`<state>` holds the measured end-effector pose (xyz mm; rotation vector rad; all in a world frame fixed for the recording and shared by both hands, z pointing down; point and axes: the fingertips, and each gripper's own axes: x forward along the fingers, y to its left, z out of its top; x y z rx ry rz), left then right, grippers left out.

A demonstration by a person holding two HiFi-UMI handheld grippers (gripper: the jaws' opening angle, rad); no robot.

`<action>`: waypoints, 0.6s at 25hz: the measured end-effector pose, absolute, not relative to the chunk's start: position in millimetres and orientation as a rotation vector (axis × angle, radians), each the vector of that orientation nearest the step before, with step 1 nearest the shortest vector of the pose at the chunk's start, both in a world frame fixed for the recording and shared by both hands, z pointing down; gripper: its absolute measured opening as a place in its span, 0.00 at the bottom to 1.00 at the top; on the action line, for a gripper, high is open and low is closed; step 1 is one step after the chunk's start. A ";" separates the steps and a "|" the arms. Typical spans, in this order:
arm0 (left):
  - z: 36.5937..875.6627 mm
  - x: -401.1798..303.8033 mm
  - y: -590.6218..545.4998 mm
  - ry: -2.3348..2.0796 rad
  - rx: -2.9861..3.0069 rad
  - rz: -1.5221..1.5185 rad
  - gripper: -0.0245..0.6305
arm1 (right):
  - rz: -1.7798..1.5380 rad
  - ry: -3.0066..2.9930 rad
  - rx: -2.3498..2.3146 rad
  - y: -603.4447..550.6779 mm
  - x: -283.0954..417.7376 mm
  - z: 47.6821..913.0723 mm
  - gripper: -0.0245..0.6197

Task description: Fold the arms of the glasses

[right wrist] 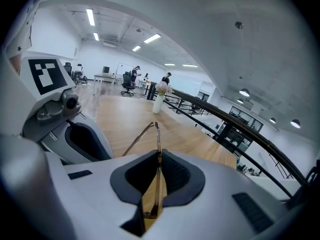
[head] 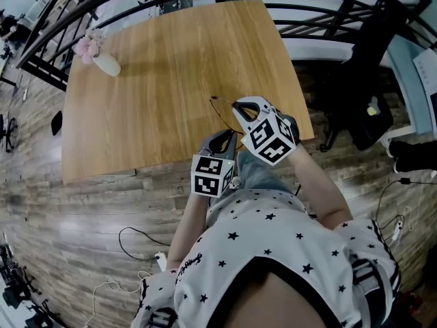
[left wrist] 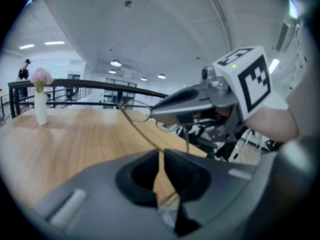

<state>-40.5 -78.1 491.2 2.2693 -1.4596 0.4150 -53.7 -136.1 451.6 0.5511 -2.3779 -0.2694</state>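
Table: pale square wooden table (head: 171, 74), thin gold wire-rimmed glasses (right wrist: 157, 134) held above its near edge
Right: pale grey right gripper (right wrist: 159, 156), nearly closed on the frame front
Left: dark grey left gripper (left wrist: 161, 159), almost closed, pinching one arm
Glasses: light, springy, bendable; likely best gripped near the hinges

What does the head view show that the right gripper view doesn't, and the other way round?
Head view only: the star-print shirt and the floor with cables. Right gripper view only: the right gripper with its jaws shut on the glasses, plus ceiling lights. Both: the table, the vase of pink flowers, the left gripper.
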 end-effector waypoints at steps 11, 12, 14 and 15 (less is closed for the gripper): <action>484.9 -32.9 -82.1 -1.444 2.316 0.403 0.08 | -0.243 -2.400 0.523 -127.2 -61.4 452.2 0.09; 484.1 -32.0 -82.5 -1.444 2.321 0.403 0.08 | -0.239 -2.402 0.517 -126.1 -61.9 452.4 0.09; 482.4 -30.2 -83.3 -1.444 2.331 0.403 0.08 | -0.229 -2.405 0.507 -123.9 -62.8 452.9 0.09; 481.5 -29.3 -83.8 -1.445 2.337 0.403 0.08 | -0.223 -2.408 0.503 -123.0 -63.1 453.1 0.09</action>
